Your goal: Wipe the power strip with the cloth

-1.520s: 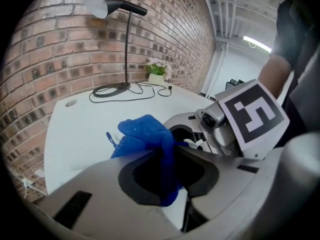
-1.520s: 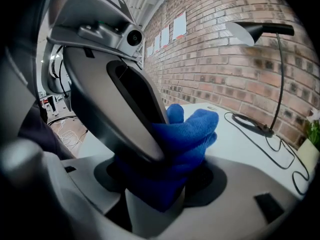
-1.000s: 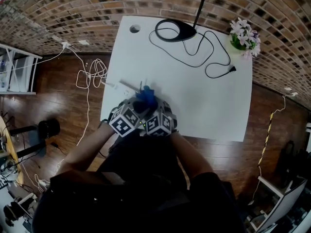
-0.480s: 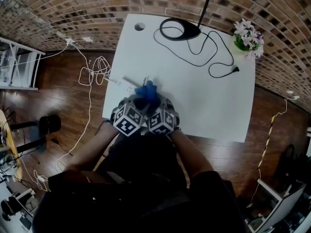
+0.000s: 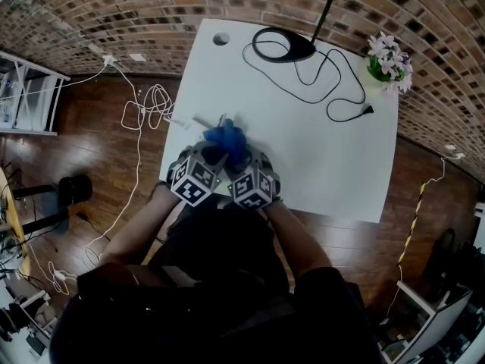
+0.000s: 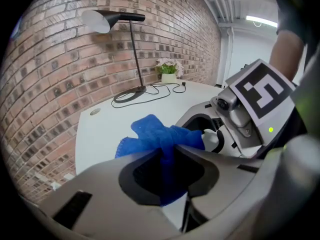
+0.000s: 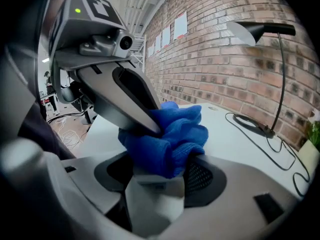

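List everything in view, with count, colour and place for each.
table: one, white, centre, against the brick wall
desk lamp: one, black, far edge of the table
cord: one, black, looping from the lamp base to a loose plug at right
potted flowers: one, pink-white blooms in a green pot, far right corner of the table
cables: a tangle, white, on the floor left of the table
wall: one, brown brick, behind the table
floor: dark wood, around the table
cloth: one, blue, bunched near the table's near left edge
power strip: one, white, under the cloth
left gripper: grey, pinching the cloth
right gripper: grey, clamped on the power strip
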